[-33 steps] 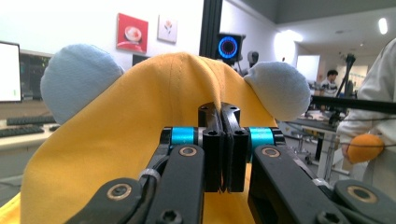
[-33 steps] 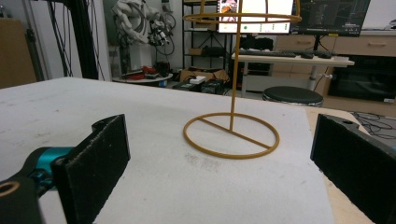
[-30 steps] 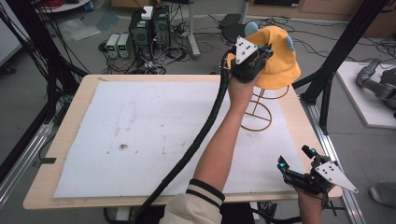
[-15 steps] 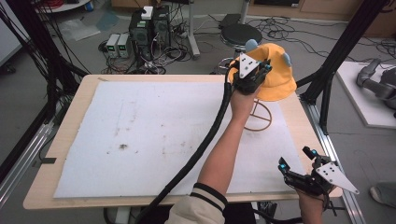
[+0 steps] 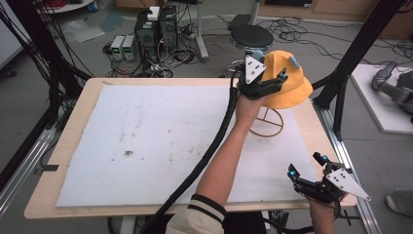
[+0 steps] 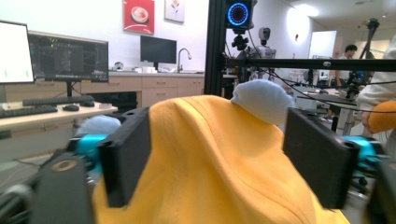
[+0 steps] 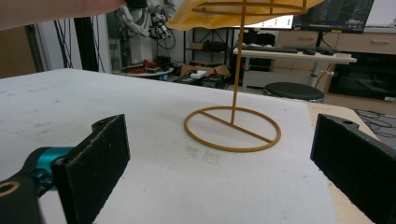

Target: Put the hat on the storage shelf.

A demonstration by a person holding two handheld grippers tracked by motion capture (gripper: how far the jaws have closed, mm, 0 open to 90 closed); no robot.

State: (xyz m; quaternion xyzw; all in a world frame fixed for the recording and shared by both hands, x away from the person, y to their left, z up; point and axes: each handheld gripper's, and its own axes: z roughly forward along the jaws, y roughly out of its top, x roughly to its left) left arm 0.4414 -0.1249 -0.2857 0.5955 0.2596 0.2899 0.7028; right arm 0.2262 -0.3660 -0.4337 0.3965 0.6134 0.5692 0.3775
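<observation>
A yellow hat (image 5: pixel 294 85) with pale blue ears (image 6: pixel 261 100) sits on top of a thin wire stand (image 5: pixel 267 126) at the table's far right. My left gripper (image 5: pixel 273 80) is raised at the hat's near-left side, shut on its crown; yellow fabric (image 6: pixel 210 158) fills the gap and touches both jaws. In the right gripper view the stand's ring base (image 7: pixel 233 128) rests on the mat, its rod rising into the hat's brim (image 7: pixel 224 14). My right gripper (image 5: pixel 304 165) hovers open at the front right corner, nothing between its jaws (image 7: pixel 219 172).
A white foam mat (image 5: pixel 146 136) covers most of the wooden table (image 5: pixel 73 146). A black frame post (image 5: pixel 341 83) stands just right of the hat. On the floor behind the table are a black stool (image 5: pixel 251 36) and computer boxes (image 5: pixel 156 29) with cables.
My left gripper has come down and slightly nearer with the hat, which now sits lower over the stand. The right gripper has stayed where it was.
</observation>
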